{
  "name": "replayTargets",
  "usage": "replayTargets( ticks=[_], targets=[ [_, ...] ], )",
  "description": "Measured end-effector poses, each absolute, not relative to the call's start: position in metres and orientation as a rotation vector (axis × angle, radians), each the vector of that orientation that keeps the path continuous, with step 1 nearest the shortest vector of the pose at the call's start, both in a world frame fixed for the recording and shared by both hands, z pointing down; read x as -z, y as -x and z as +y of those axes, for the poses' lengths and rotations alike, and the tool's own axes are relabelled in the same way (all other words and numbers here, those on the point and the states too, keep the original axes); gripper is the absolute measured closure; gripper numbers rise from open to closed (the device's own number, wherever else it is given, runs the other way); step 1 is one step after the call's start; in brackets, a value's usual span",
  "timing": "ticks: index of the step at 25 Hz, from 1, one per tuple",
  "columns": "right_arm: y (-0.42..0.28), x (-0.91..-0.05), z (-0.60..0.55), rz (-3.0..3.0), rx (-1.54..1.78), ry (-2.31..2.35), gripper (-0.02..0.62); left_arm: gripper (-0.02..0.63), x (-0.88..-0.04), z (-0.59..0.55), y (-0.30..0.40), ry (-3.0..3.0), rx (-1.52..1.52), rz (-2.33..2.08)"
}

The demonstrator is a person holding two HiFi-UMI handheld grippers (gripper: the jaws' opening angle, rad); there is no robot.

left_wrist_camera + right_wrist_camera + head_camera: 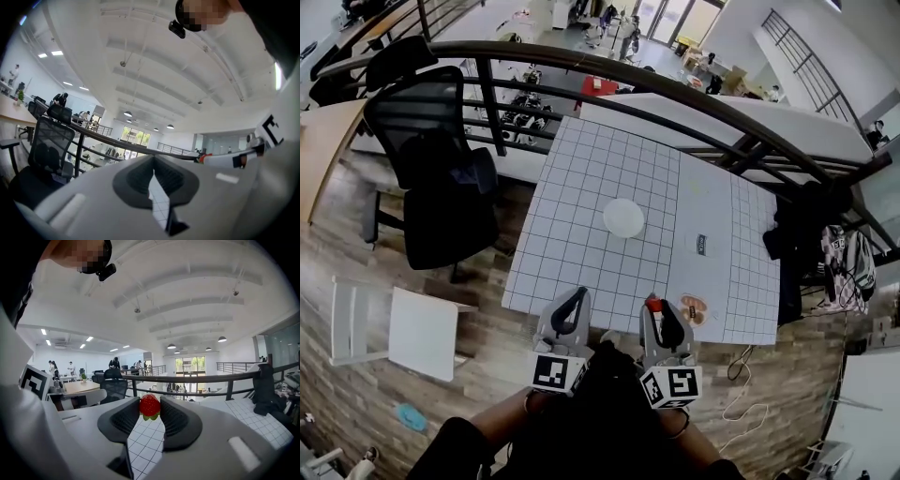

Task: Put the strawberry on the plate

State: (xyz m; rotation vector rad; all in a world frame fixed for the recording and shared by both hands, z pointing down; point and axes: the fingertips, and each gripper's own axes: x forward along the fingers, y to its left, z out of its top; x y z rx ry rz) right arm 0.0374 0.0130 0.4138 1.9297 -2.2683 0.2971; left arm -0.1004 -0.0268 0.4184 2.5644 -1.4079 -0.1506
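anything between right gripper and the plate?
Nothing: head view shows only bare gridded tabletop between the right gripper, shut on the strawberry, and the plate.

A glossy red strawberry (150,405) with green leaves; plain white round plate (623,217); white worktop (572,216) ruled in grey squares.

This is an open-plan office on an upper gallery. Ahead of the right claw (150,408), a black railing (197,378) runs past the gridded bench (145,441). To its left stand a swivel chair (114,385) and desks (82,387) with people (71,367). Far ahead are glass doors (190,365) under ceiling lamps (171,346).
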Motion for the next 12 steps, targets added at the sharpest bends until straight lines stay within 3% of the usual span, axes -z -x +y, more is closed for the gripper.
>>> replayTargets(
  ticks=[12],
  targets=[
    [-0.033,-0.431,-0.033,-2.298,-0.314,-1.876,0.459,0.595,-0.424,-0.050,0.084,-2.566,0.105,-1.347]
  ],
)
